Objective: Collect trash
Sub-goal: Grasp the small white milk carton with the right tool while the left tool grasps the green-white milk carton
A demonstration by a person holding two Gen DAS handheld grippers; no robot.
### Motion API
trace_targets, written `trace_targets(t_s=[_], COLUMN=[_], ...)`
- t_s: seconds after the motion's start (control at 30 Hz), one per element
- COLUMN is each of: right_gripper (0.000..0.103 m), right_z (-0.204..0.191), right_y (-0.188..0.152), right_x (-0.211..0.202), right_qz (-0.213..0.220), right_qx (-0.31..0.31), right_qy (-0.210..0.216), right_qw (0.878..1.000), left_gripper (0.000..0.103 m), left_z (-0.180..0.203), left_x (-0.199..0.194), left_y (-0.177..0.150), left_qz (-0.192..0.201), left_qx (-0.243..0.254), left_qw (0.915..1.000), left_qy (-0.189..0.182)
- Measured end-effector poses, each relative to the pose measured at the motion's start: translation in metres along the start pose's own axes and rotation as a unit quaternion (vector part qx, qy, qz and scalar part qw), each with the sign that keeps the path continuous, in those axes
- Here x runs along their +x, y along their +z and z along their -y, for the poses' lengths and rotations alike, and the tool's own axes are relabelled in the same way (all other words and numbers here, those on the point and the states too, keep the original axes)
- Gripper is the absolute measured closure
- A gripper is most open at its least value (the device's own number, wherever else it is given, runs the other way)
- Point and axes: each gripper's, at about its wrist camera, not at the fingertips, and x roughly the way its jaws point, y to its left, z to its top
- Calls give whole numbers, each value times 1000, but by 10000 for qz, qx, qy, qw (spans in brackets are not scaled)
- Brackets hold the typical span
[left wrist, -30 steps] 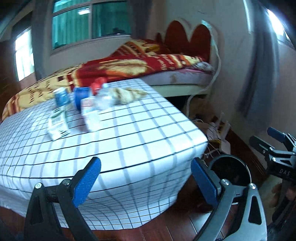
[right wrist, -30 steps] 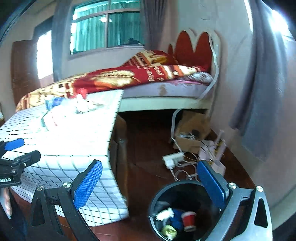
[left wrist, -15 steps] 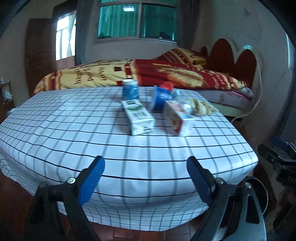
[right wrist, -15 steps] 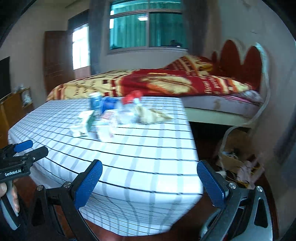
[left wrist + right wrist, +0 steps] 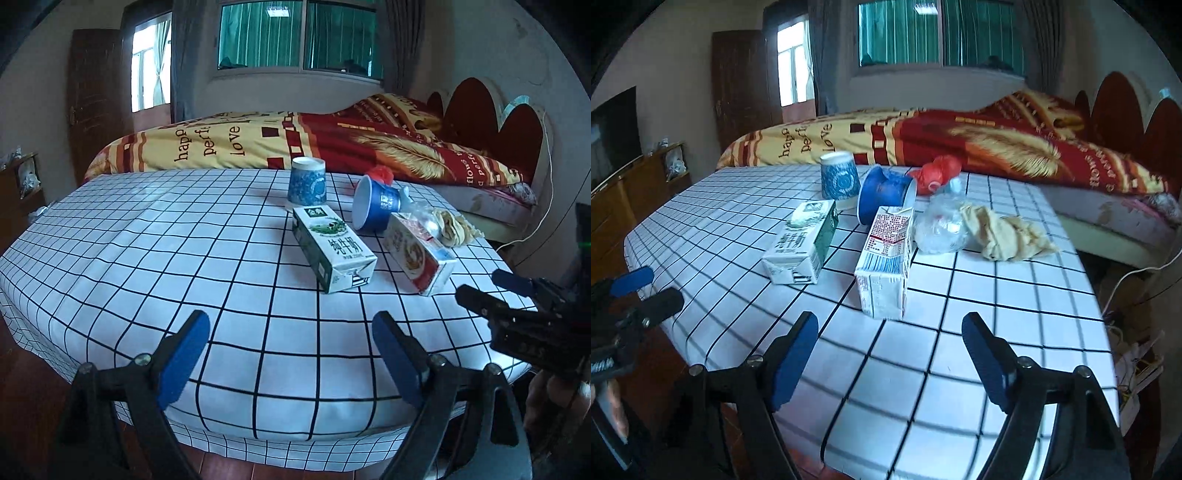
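The trash sits in a huddle toward the far right of the checked worktop: a green milk carton lying on its side, a red-and-white carton beside it, a blue cup standing behind, a blue tub tipped over, a crumpled clear bottle with something red behind it, and a wad of tan paper.

The worry from here is the crowding. The pieces lie touching or just beside one another, so a tool coming in for one carton could nudge its neighbour, knock the standing cup over or roll the tipped tub off toward the bed. The cartons look light and smooth; a pinch near a corner might let one twist out. The cloth could also drag under a low tool and carry things with it.

Both tools hang at the near edge of the worktop, pointing down and forward at the pile, well short of it. The left tool stands wide open with only cloth between its blue pads, aimed about at the green carton. The right tool is narrowing its jaws, yet nothing is between them; it lines up with the red-and-white carton. Each shows at the side of the other's view, with a bit of the person's hand on the left handle.
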Motion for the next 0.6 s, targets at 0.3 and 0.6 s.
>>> trace_targets(t_s=[0.3,0.6], right_gripper=[47,62], right_z=[2,31], right_y=[23,29], right_x=[50,54], right_qz=[-403,-442], right_qx=[-183,-255], right_qy=[203,287], right_qw=[9988,9983], left_gripper=[13,17], left_z=[19,49], left_x=[33,79], left_y=[12,34], left_qz=[-214,-372], left_qx=[63,127], left_qw=[9997,9990], left_qy=[-85,-214])
